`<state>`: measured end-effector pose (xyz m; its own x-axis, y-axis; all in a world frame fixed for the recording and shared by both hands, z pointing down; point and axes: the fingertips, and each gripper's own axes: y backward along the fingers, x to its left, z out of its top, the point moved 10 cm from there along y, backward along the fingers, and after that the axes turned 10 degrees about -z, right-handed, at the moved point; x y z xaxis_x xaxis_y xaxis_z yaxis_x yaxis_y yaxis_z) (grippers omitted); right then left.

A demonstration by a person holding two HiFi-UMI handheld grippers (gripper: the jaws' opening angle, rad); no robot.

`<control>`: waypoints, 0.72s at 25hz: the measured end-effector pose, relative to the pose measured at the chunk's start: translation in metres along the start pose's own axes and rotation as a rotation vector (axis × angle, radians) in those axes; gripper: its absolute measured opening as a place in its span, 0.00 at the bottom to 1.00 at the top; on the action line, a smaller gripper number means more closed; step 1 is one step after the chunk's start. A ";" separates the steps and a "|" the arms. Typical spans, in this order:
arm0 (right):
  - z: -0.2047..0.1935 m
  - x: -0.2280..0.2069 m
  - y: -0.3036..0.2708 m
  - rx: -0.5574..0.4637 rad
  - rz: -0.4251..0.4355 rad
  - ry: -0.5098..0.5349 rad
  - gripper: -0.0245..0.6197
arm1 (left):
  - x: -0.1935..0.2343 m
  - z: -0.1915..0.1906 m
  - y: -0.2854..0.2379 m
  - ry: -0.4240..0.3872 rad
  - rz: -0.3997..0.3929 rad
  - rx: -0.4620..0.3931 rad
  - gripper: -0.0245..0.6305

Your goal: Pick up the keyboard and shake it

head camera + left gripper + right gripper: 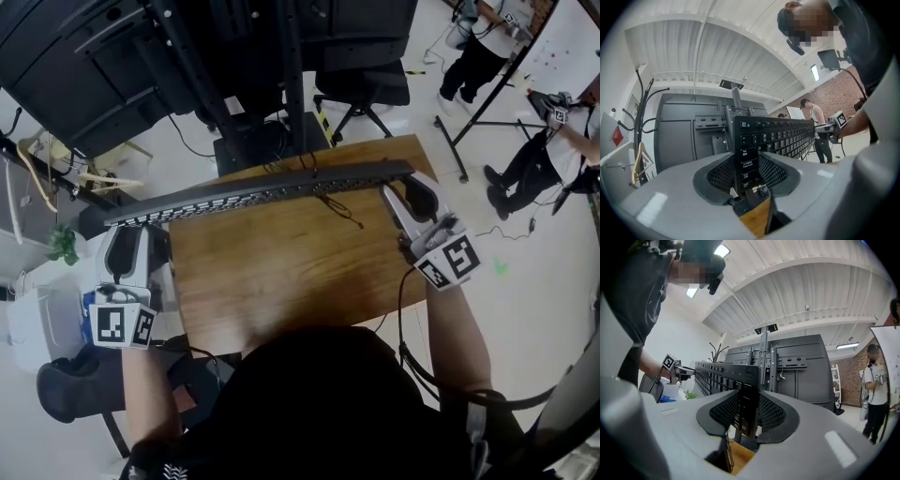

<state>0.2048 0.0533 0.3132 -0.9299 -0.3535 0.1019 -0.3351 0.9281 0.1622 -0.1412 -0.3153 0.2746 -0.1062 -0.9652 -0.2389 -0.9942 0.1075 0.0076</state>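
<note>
Two grippers hold a black keyboard [262, 192] by its short ends, over the far part of a wooden table [281, 281]. Seen from the head view, the keyboard shows nearly edge-on, tipped up on its long side with the key rows turned toward the person, and it runs slantwise from lower left to upper right. Its left end reaches out past the table's left edge. The left gripper [127, 246] has its jaws partly apart and pressed onto the keyboard's left end; in the left gripper view the dark ribbed pads [771, 171] sit on either side of the outermost column of keys. The right gripper [405, 202] has its jaws likewise partly apart and clamped on the right end, the corner with a round logo, where the right gripper view shows the ribbed pads [773, 412] against both faces. A thin dark cable [336, 206] hangs from the keyboard's middle down onto the wood. Beyond the table stands a black office chair [361, 84] beside a black frame stand [281, 94], and other people [473, 56] are on the pale floor at the upper right.
</note>
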 end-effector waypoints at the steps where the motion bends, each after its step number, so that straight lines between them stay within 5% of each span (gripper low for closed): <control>1: 0.000 -0.001 0.002 0.000 0.001 -0.001 0.24 | -0.002 0.001 0.000 -0.005 -0.001 0.000 0.27; 18: 0.009 -0.026 0.027 -0.037 0.066 -0.040 0.23 | -0.049 0.032 0.009 -0.021 0.023 -0.036 0.27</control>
<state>0.2188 0.0891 0.3062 -0.9553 -0.2864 0.0740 -0.2681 0.9439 0.1927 -0.1443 -0.2596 0.2553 -0.1289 -0.9573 -0.2587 -0.9915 0.1205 0.0482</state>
